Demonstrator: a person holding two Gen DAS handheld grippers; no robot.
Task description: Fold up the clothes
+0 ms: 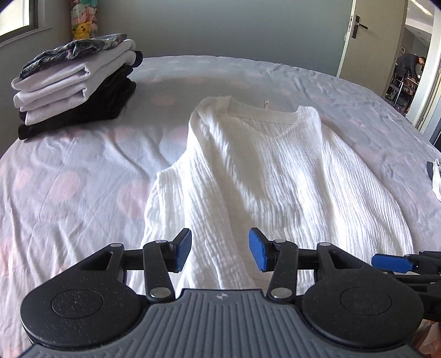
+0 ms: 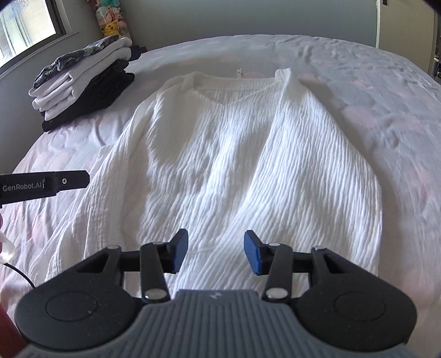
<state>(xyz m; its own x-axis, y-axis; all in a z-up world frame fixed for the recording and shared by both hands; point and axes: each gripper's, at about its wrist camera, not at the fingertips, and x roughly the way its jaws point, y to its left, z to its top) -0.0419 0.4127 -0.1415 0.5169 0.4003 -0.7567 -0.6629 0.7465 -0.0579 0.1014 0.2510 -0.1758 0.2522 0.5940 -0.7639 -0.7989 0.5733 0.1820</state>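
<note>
A white crinkle-textured top (image 2: 237, 165) lies spread across a bed (image 2: 386, 91) covered in a pale sheet with faint pink patches, its V-neck collar pointing toward the far wall and both sleeves folded inward over the body of the garment. The left claw (image 1: 219, 253) hovers above the lower part of the top, its blue pads (image 1: 183, 252) spread apart with nothing between them. The right claw (image 2: 216, 252) hangs over the same hem area just beside it, likewise spread and empty, its blue pads (image 2: 252, 254) clear of the cloth. In the left wrist view a blue pad of the right claw shows at the right edge; in the right wrist view a black bar of the left tool juts in from the left.

At the far left corner of the bed sits a stack of folded clothes (image 1: 74, 82), white and black layers topped by a dark patterned piece. Behind it, plush toys (image 1: 82, 19) stand in the corner beside a window (image 2: 24, 27). An open door (image 1: 366, 35) at the far right gives onto another room, where a person (image 1: 409, 66) in dark clothing bends forward.
</note>
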